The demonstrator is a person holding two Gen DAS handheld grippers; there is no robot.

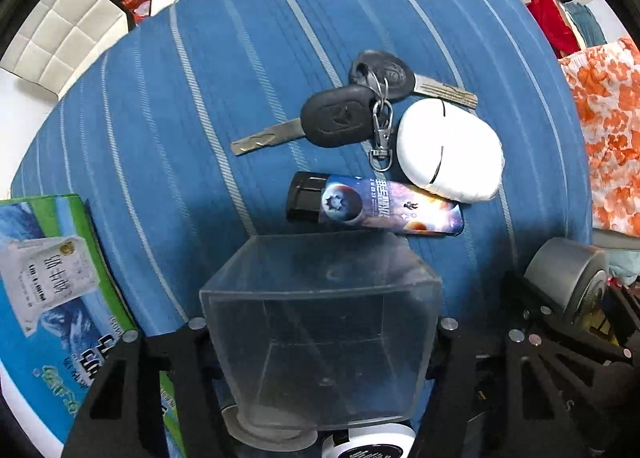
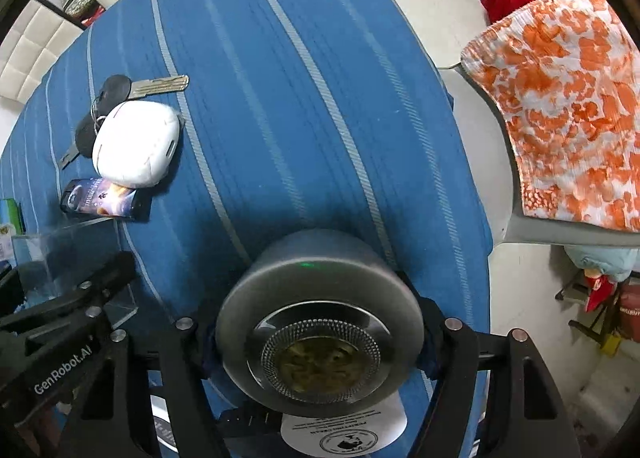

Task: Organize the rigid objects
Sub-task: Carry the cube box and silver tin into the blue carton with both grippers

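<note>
Big picture first: a blue striped cloth (image 1: 180, 118) covers the table, and everything sits on it. At the left edge lies a green and blue carton (image 1: 52, 290) with Chinese print I can't read cleanly.

Now the clear plastic box (image 1: 320, 322), open top, standing upright between the fingers of the left gripper (image 1: 320, 332). The pads sit against its two side walls, so I call that a hold on the box. It looks rigid, light and slick, thin-walled acrylic by my guess, so squeeze gently across the flat sides, low on the walls.

Over to the right gripper (image 2: 320, 332): its jaws are spread fairly wide around a grey metal cylinder (image 2: 320, 314), likely a small speaker, with a mesh ring on top and a green light on its side. Looks dense and smooth; the round flanks are the place to take it, and it could roll out of a weak pinch.

The black arm in the right wrist view reads "GenRobot.AI".

Just past the box: a white oval case (image 1: 448, 150), hard and slippery, touching a lighter (image 1: 376, 206) printed with planets and small unreadable writing. Behind them, two car keys (image 1: 352, 106) on a ring, stiff and thin.
</note>
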